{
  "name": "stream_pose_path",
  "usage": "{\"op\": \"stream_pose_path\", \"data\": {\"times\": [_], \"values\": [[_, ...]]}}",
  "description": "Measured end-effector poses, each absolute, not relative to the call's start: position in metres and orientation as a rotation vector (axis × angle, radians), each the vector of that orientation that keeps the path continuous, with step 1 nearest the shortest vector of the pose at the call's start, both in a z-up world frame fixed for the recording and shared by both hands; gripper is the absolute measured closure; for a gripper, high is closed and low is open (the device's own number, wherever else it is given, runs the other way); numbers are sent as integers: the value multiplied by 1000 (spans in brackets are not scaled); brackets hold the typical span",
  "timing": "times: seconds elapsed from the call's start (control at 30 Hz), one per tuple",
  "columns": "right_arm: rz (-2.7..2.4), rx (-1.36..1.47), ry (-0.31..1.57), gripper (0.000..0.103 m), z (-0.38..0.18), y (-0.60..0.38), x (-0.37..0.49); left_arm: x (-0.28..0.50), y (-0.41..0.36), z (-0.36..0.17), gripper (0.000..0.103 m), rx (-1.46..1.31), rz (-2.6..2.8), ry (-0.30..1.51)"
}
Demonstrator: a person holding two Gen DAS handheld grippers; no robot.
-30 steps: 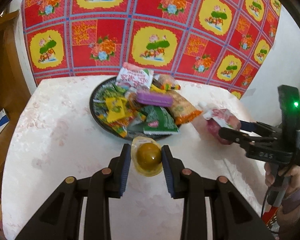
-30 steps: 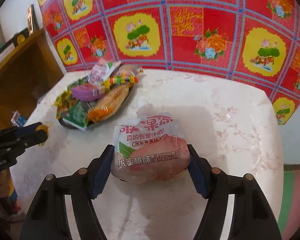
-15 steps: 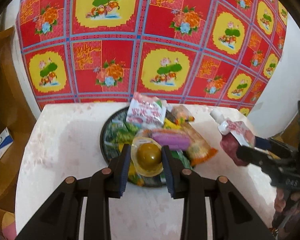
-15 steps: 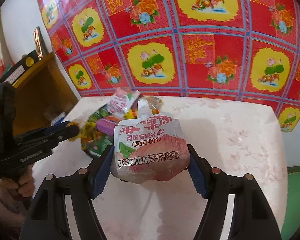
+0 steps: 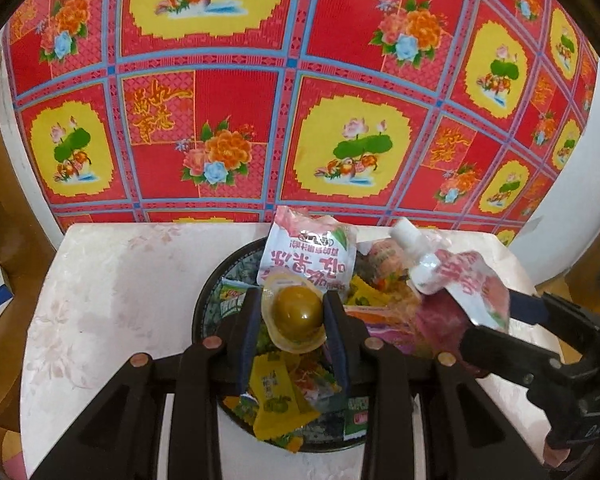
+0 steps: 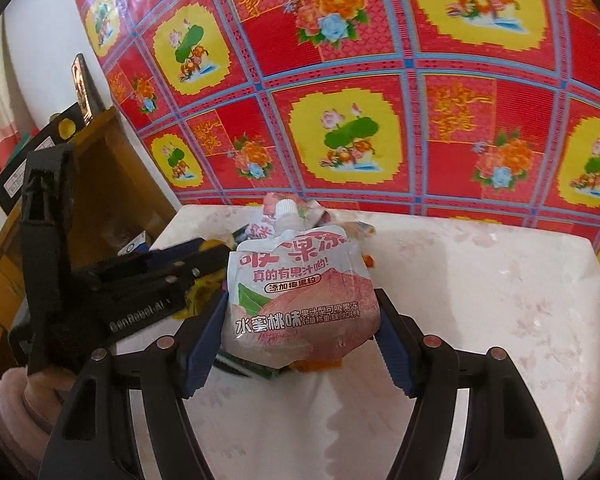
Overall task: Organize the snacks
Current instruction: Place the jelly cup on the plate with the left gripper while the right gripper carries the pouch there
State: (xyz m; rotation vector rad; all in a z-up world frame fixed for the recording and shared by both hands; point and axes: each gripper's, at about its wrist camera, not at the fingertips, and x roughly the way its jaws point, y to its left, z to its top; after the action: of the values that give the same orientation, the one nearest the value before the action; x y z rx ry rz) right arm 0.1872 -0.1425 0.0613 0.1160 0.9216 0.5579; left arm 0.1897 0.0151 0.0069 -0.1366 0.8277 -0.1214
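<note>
My left gripper (image 5: pixel 296 316) is shut on a jelly cup (image 5: pixel 296 314), clear with a brown-green centre, held above a dark round plate (image 5: pixel 204 312) piled with snack packets. My right gripper (image 6: pixel 300 320) is shut on a pink peach jelly pouch (image 6: pixel 300 296) with a white spout, held over the plate's right side. The pouch also shows in the left wrist view (image 5: pixel 464 284), and the left gripper shows in the right wrist view (image 6: pixel 148 272), close beside the pouch. A white-and-pink packet (image 5: pixel 308 256) lies at the plate's far edge.
The plate stands on a white floral tablecloth (image 5: pixel 120 300) against a red-and-yellow patterned wall cloth (image 5: pixel 300 80). A wooden cabinet (image 6: pixel 112 184) stands left of the table. Bare cloth lies left of the plate and to its right (image 6: pixel 500 300).
Both grippers have risen and moved forward over the plate with their snacks. The left gripper and jelly cup went from the near table edge to above the plate; the right closed in beside it.
</note>
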Motion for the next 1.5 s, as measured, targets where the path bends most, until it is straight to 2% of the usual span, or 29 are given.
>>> {"op": "stream_pose_path", "data": {"times": [0.23, 0.3, 0.37, 0.67, 1.5], "values": [[558, 113, 942, 32, 55, -131, 205, 194, 18, 1, 70, -163, -125, 842], [561, 119, 947, 32, 54, -129, 207, 194, 19, 1, 65, -165, -127, 844], [564, 119, 950, 32, 53, -127, 209, 193, 19, 2, 55, -166, -124, 839], [570, 118, 958, 31, 52, -122, 213, 186, 25, 15, 47, -164, -88, 816], [604, 98, 937, 31, 52, -103, 215, 164, 40, 22, 47, -217, -33, 819]]}}
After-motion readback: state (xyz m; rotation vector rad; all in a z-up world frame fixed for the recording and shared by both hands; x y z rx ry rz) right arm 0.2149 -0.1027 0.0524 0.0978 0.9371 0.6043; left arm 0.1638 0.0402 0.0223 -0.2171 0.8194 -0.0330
